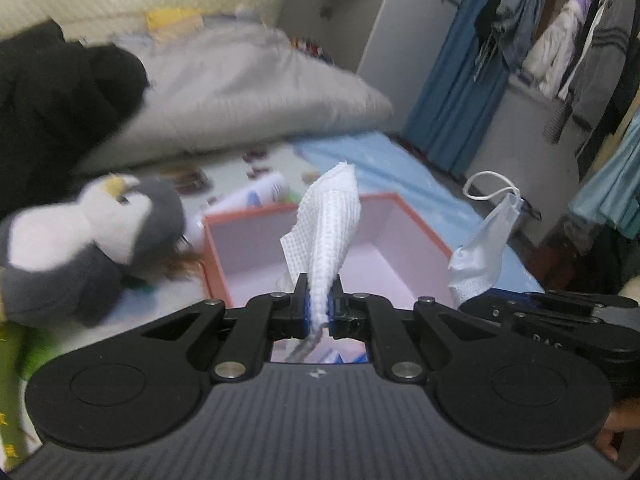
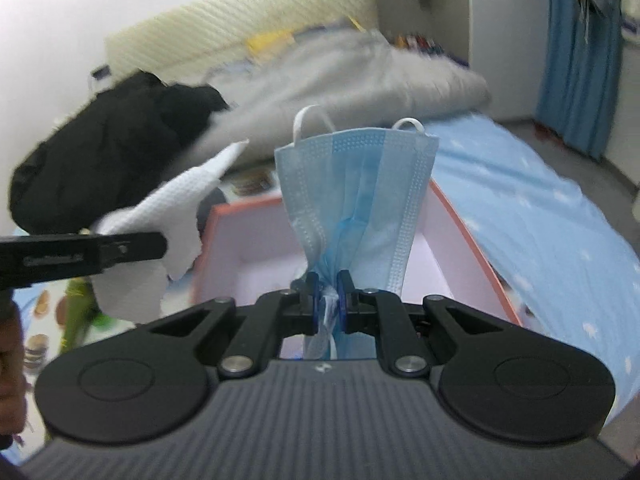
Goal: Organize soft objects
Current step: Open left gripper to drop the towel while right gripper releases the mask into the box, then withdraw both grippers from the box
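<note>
My left gripper [image 1: 319, 303] is shut on a white waffle-textured cloth [image 1: 332, 224] and holds it above an open box [image 1: 416, 220] with orange rim and pale pink inside. My right gripper [image 2: 328, 300] is shut on a blue face mask [image 2: 360, 188] with white ear loops, held above the same box [image 2: 460, 220]. The mask also shows at the right in the left wrist view [image 1: 480, 248], and the cloth at the left in the right wrist view [image 2: 180, 196]. A grey and white penguin plush [image 1: 80, 240] lies left of the box.
A grey duvet [image 1: 248, 88] and a black garment [image 1: 52, 100] are piled behind the box on the bed. A light blue sheet [image 2: 540, 208] lies to the right. A white tube [image 1: 260, 192] lies behind the box. Clothes [image 1: 560, 40] hang at the far right.
</note>
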`<state>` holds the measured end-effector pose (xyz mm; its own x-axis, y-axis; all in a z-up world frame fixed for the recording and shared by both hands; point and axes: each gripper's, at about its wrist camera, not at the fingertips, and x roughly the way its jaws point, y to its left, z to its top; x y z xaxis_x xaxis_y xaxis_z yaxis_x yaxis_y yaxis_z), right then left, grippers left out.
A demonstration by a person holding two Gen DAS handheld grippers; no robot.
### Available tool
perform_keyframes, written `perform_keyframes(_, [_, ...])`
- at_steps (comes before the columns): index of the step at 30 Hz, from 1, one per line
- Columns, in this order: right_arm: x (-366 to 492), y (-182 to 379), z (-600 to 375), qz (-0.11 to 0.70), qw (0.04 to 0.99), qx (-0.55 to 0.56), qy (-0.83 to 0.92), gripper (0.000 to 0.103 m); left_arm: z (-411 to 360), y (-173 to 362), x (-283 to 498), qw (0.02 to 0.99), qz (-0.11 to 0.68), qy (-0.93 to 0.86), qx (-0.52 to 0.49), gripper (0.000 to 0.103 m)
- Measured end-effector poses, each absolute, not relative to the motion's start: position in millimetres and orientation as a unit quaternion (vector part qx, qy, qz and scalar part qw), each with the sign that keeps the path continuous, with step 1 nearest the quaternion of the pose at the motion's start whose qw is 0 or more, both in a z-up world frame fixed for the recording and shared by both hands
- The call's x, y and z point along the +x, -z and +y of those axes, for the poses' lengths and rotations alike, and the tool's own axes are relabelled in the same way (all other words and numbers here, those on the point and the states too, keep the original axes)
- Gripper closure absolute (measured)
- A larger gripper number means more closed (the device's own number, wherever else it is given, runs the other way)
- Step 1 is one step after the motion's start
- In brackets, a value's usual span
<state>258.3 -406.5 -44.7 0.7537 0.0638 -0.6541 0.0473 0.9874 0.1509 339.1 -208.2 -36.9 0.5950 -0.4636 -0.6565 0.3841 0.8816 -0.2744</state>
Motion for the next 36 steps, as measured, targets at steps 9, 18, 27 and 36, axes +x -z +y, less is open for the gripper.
perform_keyframes(9, [274,93,-433,0.413,0.906,0.096,0.002,0.089,-244,98,374,0.853,0.462,0.239,-0.049,0.093])
perform_keyframes(18, [279,109,-442,0.429,0.896,0.111,0.005,0.062,-248,112,380,0.85,0.474,0.228,-0.029,0.065])
perform_keyframes(27, [265,82,-444,0.395,0.912,0.112,0.016,0.046,-232,72,365,0.865,0.448,0.224,-0.024,0.042])
perform_keyframes(36, [223,15,-443,0.313,0.943,0.106,0.037,0.046,-216,0,328,0.886,0.384,0.257,-0.023,0.041])
